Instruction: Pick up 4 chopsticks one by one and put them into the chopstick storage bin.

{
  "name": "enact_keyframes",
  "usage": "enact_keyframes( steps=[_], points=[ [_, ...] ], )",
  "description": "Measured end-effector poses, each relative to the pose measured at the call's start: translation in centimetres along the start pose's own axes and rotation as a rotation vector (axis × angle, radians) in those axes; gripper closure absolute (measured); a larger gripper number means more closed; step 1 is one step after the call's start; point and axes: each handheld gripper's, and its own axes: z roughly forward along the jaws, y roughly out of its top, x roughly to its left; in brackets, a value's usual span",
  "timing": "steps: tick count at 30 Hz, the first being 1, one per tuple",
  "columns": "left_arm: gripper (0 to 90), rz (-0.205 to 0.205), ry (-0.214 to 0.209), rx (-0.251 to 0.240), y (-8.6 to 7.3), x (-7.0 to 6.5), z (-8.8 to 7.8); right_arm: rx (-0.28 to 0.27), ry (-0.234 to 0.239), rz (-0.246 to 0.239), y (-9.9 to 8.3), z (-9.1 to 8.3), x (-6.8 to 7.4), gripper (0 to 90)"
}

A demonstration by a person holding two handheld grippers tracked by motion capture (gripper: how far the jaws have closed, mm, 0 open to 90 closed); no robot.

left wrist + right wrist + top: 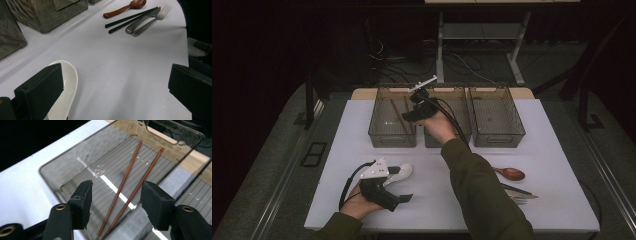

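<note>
Right gripper view, right gripper parted, empty, above brown chopsticks lying in far-left bin (clear-walled), left gripper released beside white spoon, near-left.

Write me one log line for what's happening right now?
right gripper: jaws open above brown chopsticks lying in left bin | left gripper: jaws open, beside white spoon | table

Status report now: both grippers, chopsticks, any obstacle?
Right gripper open above left bin. Brown chopsticks lie inside. Left gripper open beside white spoon. No obstacle.
</note>
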Motion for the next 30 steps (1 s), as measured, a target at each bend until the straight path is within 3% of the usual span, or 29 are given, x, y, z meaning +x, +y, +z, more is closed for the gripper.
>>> enact_keyframes(
  steps=[12, 26, 30],
  points=[
    [0.0, -0.004, 0.003, 0.012, -0.1, -0.1, 0.0, 0.023, 0.048, -0.013, -3.2, -3.0, -0.4, 35.6],
    [0.0, -0.018, 0.002, 0.003, -0.1, -0.3, 0.1, -0.030, 0.068, -0.040, -6.3, -6.8, -0.8, 33.7],
    [0.0, -0.005, 0.003, 0.018, -0.1, -0.2, 0.0, -0.044, 0.070, -0.045, -7.2, -8.0, -1.2, 32.2]
  ],
)
